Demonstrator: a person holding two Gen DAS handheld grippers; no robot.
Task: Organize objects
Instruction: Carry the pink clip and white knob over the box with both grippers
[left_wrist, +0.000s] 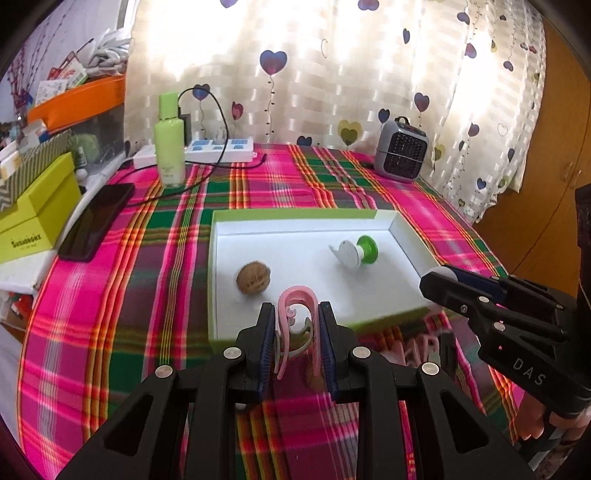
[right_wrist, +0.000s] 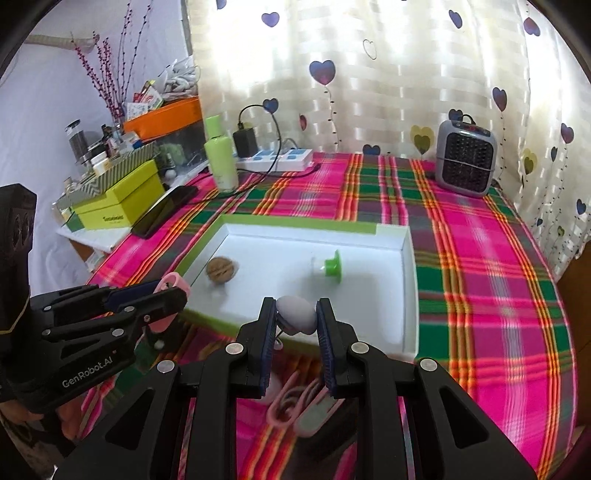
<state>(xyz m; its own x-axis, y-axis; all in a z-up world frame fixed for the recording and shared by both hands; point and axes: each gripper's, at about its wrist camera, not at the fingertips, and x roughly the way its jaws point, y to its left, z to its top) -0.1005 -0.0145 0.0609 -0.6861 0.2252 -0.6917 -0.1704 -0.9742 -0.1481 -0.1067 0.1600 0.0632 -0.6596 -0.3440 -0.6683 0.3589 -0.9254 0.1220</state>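
Pink curved plastic clip (left_wrist: 297, 317), shaped like a scrolled hook, sits clamped between the blue pads of the left gripper (left_wrist: 297, 321), raised over the near edge of the shallow white cardboard box lid with a green rim (left_wrist: 295, 214). It is held by its two long sides, loop end forward, probably so that it can drop flat into the lid once the jaws part. The right gripper (right_wrist: 295, 315) is closed the same way on a pale grey rounded egg-like object (right_wrist: 297, 314), also poised at the lid's near edge, towards its right corner. Inside the lid already lie a brown wrinkled walnut (left_wrist: 253, 282) and a small white-and-green spool-like piece (left_wrist: 358, 251), well apart, so the lid looks to be the collecting place. Both tools point forward and slightly down, side by side, the left one nearer the lid's middle. On the pink, green and red plaid tablecloth (right_wrist: 480, 258) under the right gripper more pink clips (right_wrist: 295, 406) wait, seemingly not yet sorted.
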